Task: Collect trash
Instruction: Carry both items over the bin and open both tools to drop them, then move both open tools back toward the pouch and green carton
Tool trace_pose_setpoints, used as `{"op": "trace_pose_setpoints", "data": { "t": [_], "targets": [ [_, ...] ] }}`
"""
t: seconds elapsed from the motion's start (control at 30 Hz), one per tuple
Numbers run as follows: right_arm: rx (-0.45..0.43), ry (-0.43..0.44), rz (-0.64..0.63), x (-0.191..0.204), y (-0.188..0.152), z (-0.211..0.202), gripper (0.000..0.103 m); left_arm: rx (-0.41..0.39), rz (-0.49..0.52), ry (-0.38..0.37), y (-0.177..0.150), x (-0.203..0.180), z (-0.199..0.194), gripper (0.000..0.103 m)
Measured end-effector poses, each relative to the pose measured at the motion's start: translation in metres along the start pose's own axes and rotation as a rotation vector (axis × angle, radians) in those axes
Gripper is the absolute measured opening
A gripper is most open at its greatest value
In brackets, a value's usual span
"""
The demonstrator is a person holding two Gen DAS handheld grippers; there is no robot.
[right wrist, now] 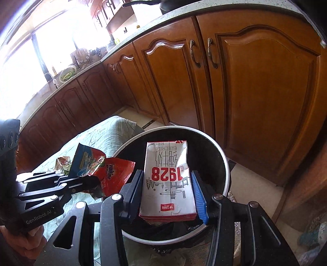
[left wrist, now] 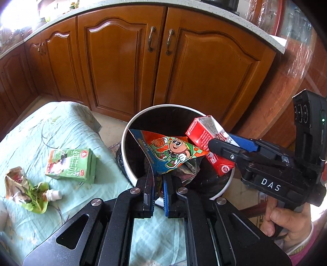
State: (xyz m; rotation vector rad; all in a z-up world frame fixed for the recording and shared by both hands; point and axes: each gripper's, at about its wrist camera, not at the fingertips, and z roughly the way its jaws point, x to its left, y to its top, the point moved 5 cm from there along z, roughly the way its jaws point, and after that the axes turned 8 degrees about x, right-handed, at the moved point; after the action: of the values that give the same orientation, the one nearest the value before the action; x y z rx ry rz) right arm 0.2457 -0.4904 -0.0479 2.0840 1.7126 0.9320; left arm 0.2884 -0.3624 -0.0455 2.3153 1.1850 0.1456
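Observation:
My left gripper [left wrist: 158,181] is shut on a colourful snack wrapper [left wrist: 169,152] and holds it over the round white-rimmed bin [left wrist: 130,163] lined with a black bag. My right gripper [right wrist: 166,182] is shut on a red and white milk carton [right wrist: 167,180], held above the bin [right wrist: 224,163]. The right gripper also shows in the left wrist view [left wrist: 222,146], gripping the carton [left wrist: 204,135]. The left gripper shows in the right wrist view [right wrist: 94,182], holding the wrapper [right wrist: 102,165]. A green milk carton [left wrist: 71,165] and a crumpled green pouch [left wrist: 26,190] lie on the cloth.
A pale green cloth [left wrist: 61,126] covers the low surface left of the bin. Brown wooden cabinet doors [left wrist: 126,61] with metal handles stand behind the bin, under a speckled counter [left wrist: 184,4]. Tiled floor [right wrist: 255,184] lies to the right.

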Motion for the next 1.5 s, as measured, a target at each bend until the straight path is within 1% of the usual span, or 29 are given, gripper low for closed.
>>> {"op": "trace_pose_setpoints", "data": {
  "t": [0.23, 0.37, 0.4, 0.47, 0.5, 0.53, 0.57, 0.6, 0.63, 0.8, 1.0, 1.2, 1.3, 1.5],
  "targets": [
    [0.019, -0.009, 0.004, -0.006, 0.003, 0.009, 0.047, 0.033, 0.012, 0.007, 0.010, -0.010, 0.019, 0.006],
    [0.022, -0.012, 0.013, -0.009, 0.004, 0.010, 0.047, 0.035, 0.009, 0.011, 0.016, -0.014, 0.024, 0.007],
    [0.024, -0.008, 0.016, -0.009, 0.004, 0.010, 0.048, 0.037, 0.008, 0.011, 0.016, -0.013, 0.025, 0.008],
    [0.021, 0.003, 0.025, -0.011, 0.006, 0.010, 0.049, 0.044, 0.005, 0.006, 0.016, -0.015, 0.026, 0.017],
    [0.019, 0.011, 0.028, -0.011, 0.006, 0.009, 0.049, 0.046, 0.002, 0.007, 0.015, -0.013, 0.025, 0.030],
    [0.016, 0.015, 0.031, -0.011, 0.006, 0.009, 0.049, 0.043, -0.001, 0.010, 0.015, -0.012, 0.024, 0.045],
    [0.011, 0.018, 0.034, -0.010, 0.005, 0.007, 0.050, 0.034, -0.004, 0.009, 0.013, -0.013, 0.023, 0.050],
    [0.005, 0.024, 0.036, -0.009, 0.004, 0.005, 0.053, 0.027, -0.005, 0.008, 0.011, -0.013, 0.021, 0.054],
    [-0.001, 0.029, 0.038, -0.009, 0.004, 0.004, 0.056, 0.023, -0.006, 0.008, 0.009, -0.012, 0.019, 0.054],
    [-0.043, 0.041, 0.045, -0.002, 0.000, -0.009, 0.059, 0.001, -0.028, -0.006, -0.006, -0.005, 0.009, 0.054],
    [-0.080, 0.070, 0.031, 0.018, -0.007, -0.018, 0.069, -0.036, -0.094, -0.009, -0.038, 0.019, -0.015, 0.054],
    [-0.074, 0.121, -0.004, 0.052, -0.024, -0.017, 0.075, -0.055, -0.205, -0.015, -0.077, 0.058, -0.038, 0.054],
    [-0.066, 0.147, -0.026, 0.071, -0.031, -0.014, 0.078, -0.067, -0.257, -0.003, -0.095, 0.079, -0.049, 0.054],
    [-0.029, 0.191, -0.099, 0.109, -0.041, -0.004, 0.080, -0.079, -0.360, 0.009, -0.124, 0.119, -0.065, 0.054]
  ]
}}
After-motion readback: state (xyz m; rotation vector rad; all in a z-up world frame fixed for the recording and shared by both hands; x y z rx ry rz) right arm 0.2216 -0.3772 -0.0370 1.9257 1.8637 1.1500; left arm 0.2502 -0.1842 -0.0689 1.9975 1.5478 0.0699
